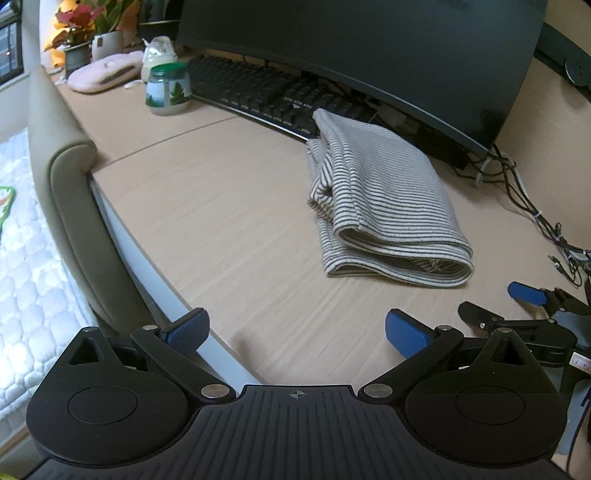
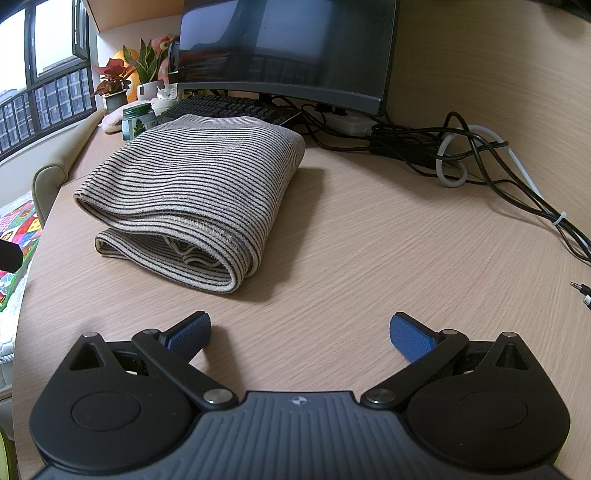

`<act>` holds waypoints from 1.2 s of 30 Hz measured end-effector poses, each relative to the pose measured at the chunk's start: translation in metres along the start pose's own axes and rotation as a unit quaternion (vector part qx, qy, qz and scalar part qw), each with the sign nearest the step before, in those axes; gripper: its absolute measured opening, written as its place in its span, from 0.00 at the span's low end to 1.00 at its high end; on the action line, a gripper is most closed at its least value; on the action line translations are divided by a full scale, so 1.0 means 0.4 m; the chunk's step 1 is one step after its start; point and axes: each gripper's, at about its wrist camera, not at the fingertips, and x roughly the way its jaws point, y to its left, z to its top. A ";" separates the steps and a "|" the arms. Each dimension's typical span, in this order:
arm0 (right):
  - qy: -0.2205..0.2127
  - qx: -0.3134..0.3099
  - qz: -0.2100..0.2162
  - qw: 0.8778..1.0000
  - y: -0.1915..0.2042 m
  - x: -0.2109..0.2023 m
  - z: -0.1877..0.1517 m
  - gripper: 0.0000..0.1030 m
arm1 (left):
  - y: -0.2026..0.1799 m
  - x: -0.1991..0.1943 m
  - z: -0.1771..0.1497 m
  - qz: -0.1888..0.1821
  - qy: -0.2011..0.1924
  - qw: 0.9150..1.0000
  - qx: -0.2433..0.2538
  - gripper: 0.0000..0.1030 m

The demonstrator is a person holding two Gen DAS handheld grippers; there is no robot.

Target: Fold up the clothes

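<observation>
A striped grey-and-white garment (image 1: 376, 199) lies folded in a thick bundle on the wooden desk (image 1: 221, 221), in front of the keyboard. It also shows in the right wrist view (image 2: 195, 188), ahead and left of the fingers. My left gripper (image 1: 297, 332) is open and empty, held over the desk's near edge, short of the garment. My right gripper (image 2: 299, 332) is open and empty above the desk, apart from the garment. The right gripper's fingers (image 1: 524, 295) show at the right edge of the left wrist view.
A black keyboard (image 1: 258, 92) and a curved monitor (image 1: 369, 48) stand behind the garment. A glass jar (image 1: 168, 88), potted plants (image 1: 92, 33) and a pink item (image 1: 103, 72) sit at the far left. Tangled cables (image 2: 461, 155) lie at right. A padded chair arm (image 1: 70, 206) borders the desk's left edge.
</observation>
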 end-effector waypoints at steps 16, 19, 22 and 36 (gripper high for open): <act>0.000 0.000 0.000 1.000 0.000 0.000 0.000 1.00 | -0.015 -0.025 -0.026 -0.030 -0.021 0.999 -0.031 1.00; 0.000 0.000 0.000 1.000 0.000 0.000 0.000 1.00 | -0.023 -0.031 -0.029 -0.033 -0.019 0.999 -0.032 1.00; 0.000 0.000 0.000 1.000 0.000 0.000 -0.001 1.00 | -0.027 -0.035 -0.029 -0.028 -0.021 0.999 -0.026 1.00; 0.000 0.000 0.000 1.000 -0.001 0.000 -0.001 1.00 | -0.005 -0.044 -0.036 -0.028 -0.019 0.999 -0.037 1.00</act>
